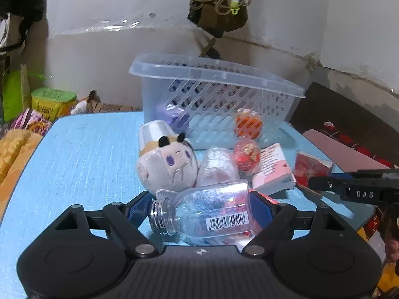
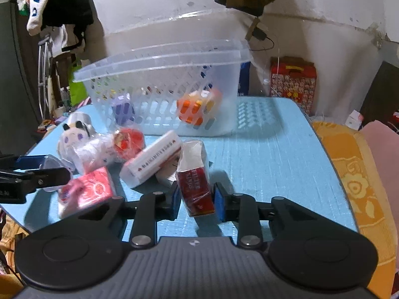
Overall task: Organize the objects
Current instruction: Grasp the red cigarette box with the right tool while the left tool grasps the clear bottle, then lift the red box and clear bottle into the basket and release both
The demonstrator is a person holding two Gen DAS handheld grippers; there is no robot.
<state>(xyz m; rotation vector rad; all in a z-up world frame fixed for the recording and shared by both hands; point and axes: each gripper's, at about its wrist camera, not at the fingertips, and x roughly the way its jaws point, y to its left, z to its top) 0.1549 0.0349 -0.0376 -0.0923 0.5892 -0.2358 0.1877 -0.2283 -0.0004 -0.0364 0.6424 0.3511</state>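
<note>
My left gripper [image 1: 199, 208] is shut on a clear plastic bottle [image 1: 204, 211] lying sideways, cap end to the left, just above the blue table [image 1: 82, 154]. My right gripper [image 2: 195, 199] is shut on a red and white cigarette pack [image 2: 195, 177]. A clear slotted basket [image 2: 162, 89] stands at the back of the table, holding an orange cube [image 2: 197, 108] and a purple object [image 2: 122, 109]. A plush toy [image 1: 167, 162], a red ball [image 1: 247, 154], a white box [image 2: 152, 162] and a red card pack [image 2: 89, 191] lie in front of it.
A wrapped whitish item [image 1: 217, 167] lies between the plush and the ball. A red gift box [image 2: 293, 82] stands behind the table's right corner. Yellow bedding [image 2: 361, 174] borders the table on the right. A green tin [image 1: 53, 99] sits off the left edge.
</note>
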